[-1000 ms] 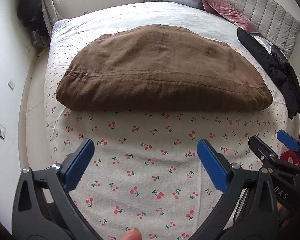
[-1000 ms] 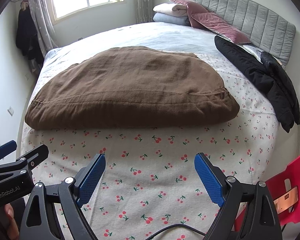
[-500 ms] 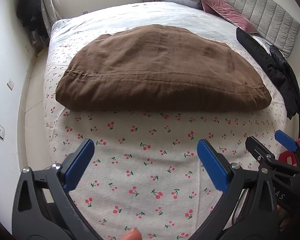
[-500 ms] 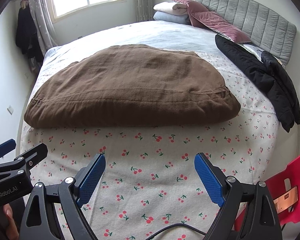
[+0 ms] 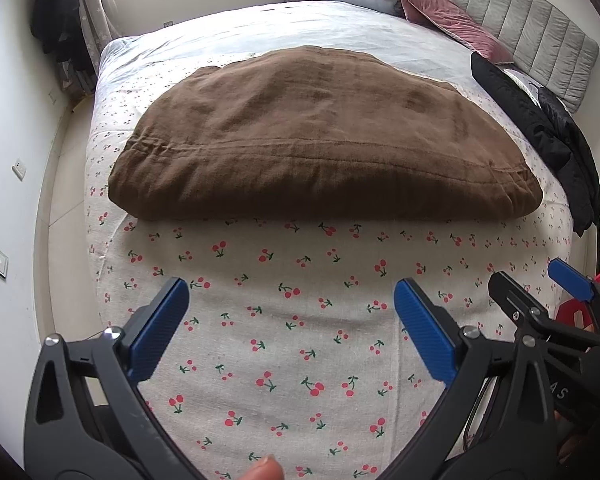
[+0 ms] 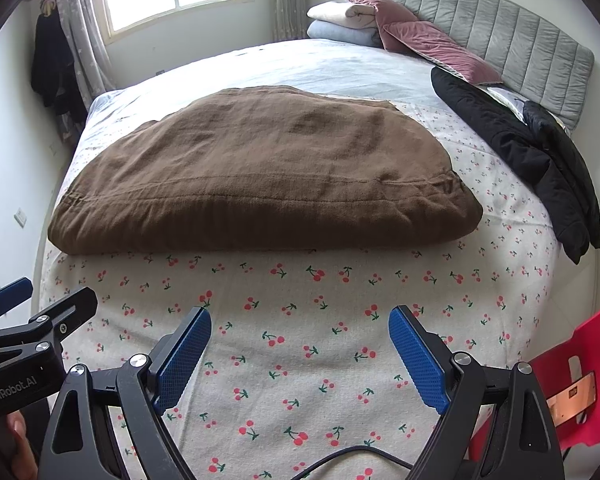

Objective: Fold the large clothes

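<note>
My left gripper and right gripper, jaws spread and empty, edge slightly nearer the folded brown garment lying mid-bed on the cherry-print sheet; another fold looks possible.

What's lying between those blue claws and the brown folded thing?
Only bare cherry-print sheet separates both open grippers, left gripper and right gripper, from the folded brown garment; both wrist views show it.

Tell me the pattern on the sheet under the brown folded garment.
Small red cherries with green stems on off-white sheet; clearest in the right wrist view.
</note>
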`<action>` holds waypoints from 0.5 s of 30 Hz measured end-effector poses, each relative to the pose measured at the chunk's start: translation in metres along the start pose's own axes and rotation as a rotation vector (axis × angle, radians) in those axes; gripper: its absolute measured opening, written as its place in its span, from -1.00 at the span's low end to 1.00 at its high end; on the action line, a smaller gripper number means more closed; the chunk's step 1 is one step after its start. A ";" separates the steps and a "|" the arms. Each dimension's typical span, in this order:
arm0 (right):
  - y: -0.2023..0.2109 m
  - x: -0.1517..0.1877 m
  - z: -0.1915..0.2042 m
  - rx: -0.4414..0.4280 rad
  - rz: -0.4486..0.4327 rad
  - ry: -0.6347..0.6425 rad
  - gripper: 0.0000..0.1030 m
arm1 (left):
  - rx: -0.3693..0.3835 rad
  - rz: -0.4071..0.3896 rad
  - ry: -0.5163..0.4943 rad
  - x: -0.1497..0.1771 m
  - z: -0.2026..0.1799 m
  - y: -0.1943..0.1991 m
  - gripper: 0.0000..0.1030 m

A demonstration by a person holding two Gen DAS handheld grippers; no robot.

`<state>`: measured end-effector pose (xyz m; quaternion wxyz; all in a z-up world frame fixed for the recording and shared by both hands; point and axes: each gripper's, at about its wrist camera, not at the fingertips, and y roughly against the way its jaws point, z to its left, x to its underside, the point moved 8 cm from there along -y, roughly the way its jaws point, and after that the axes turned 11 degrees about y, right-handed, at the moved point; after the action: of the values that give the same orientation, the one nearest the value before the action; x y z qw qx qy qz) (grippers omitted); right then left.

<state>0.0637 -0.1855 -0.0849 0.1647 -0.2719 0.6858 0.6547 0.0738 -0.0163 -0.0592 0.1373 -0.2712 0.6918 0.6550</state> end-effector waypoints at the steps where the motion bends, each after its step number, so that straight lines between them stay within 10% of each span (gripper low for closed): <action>1: 0.000 0.000 0.000 0.000 0.000 0.000 0.78 | 0.000 0.001 0.000 0.000 0.000 0.000 0.98; 15: -0.001 0.002 0.000 -0.002 0.006 -0.001 0.78 | 0.002 0.005 -0.004 0.001 -0.001 -0.002 0.98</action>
<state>0.0630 -0.1855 -0.0867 0.1627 -0.2697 0.6858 0.6561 0.0744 -0.0174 -0.0612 0.1376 -0.2681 0.6927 0.6553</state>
